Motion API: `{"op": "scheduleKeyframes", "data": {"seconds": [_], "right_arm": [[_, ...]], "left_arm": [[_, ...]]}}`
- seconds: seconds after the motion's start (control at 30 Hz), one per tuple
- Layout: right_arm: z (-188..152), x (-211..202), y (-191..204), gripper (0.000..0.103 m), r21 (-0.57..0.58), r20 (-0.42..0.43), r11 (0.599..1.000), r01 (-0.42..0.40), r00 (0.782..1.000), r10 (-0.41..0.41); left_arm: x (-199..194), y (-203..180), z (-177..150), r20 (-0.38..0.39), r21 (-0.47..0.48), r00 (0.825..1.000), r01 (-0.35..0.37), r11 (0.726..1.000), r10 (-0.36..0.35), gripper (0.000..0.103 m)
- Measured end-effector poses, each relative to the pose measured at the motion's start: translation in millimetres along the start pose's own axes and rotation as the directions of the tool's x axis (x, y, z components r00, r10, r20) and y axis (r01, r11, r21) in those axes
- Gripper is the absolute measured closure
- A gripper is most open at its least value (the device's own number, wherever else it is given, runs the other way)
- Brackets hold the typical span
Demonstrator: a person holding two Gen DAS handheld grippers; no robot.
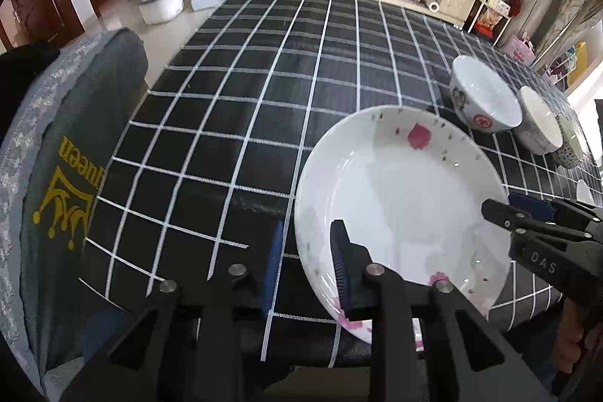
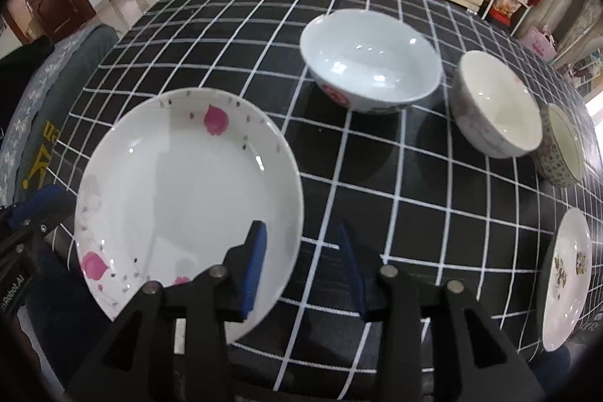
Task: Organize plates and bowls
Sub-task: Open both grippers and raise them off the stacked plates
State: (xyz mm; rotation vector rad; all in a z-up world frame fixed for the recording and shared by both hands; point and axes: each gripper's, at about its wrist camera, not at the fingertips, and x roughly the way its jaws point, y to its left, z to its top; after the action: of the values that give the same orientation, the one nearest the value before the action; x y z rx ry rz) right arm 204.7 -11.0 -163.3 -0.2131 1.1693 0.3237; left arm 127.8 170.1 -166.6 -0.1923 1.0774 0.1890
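The pink-flowered plate [image 2: 188, 183] lies flat on the checked desk [image 2: 377, 198] near its front edge; each hand-held gripper straddles its rim with jaws spread and pads not pressing, the left hand-held gripper [image 1: 307, 270] at the plate's left rim, the right hand-held gripper [image 2: 301, 270] at its right; the red-marked bowl [image 2: 371, 63] and two smaller bowls sit beyond, nearer the right

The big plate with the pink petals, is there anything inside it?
The plate holds no food; one pad of each tool, left and right, reaches over its rim, hiding small patches.
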Motion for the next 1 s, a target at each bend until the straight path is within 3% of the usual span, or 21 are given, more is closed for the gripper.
{"op": "scheduleKeyframes", "data": {"seconds": [0.03,0.13,0.17,0.23,0.37,0.53,0.67,1.0], "right_arm": [[-1.4,-3.8,-1.2,0.058,0.001,0.011,1.000,0.002,1.000,-0.002],[-6.2,-18.2,-4.4,0.037,0.007,0.057,1.000,0.002,0.998,-0.003],[-5.9,-22.1,-6.3,0.031,0.021,0.077,1.000,-0.003,0.997,0.001],[-10.3,-34.8,-15.8,0.028,0.070,0.129,0.997,-0.024,0.992,0.015],[-16.6,-48.9,-26.4,0.028,0.093,0.154,0.995,-0.040,0.988,0.026],[-27.5,-72.6,-44.3,0.027,0.073,0.203,0.997,0.007,0.979,-0.022],[-34.6,-84.5,-71.4,0.026,0.126,0.214,0.992,0.021,0.976,-0.048],[-62.6,-115.0,-143.8,0.019,0.202,0.246,0.979,0.031,0.966,-0.081]], "left_arm": [[-5.4,-1.6,0.3,0.010,0.006,1.000,-0.006,1.000,0.006,0.079],[-20.5,-5.9,1.6,0.042,0.015,0.999,-0.008,1.000,0.007,0.077],[-25.9,-8.7,1.6,0.053,0.021,0.999,-0.005,1.000,0.004,0.072],[-34.6,-14.9,1.7,0.070,0.032,0.998,-0.002,0.999,0.000,0.066],[-49.1,-31.0,1.8,0.102,0.054,0.995,0.009,0.999,-0.014,0.062],[-59.0,-57.3,1.7,0.117,0.065,0.992,0.043,0.997,-0.050,0.058],[-64.1,-81.9,-1.5,0.130,0.102,0.990,0.045,0.994,-0.058,0.043],[-77.5,-162.0,-0.2,0.147,0.220,0.980,0.100,0.970,-0.134,0.042]]}}
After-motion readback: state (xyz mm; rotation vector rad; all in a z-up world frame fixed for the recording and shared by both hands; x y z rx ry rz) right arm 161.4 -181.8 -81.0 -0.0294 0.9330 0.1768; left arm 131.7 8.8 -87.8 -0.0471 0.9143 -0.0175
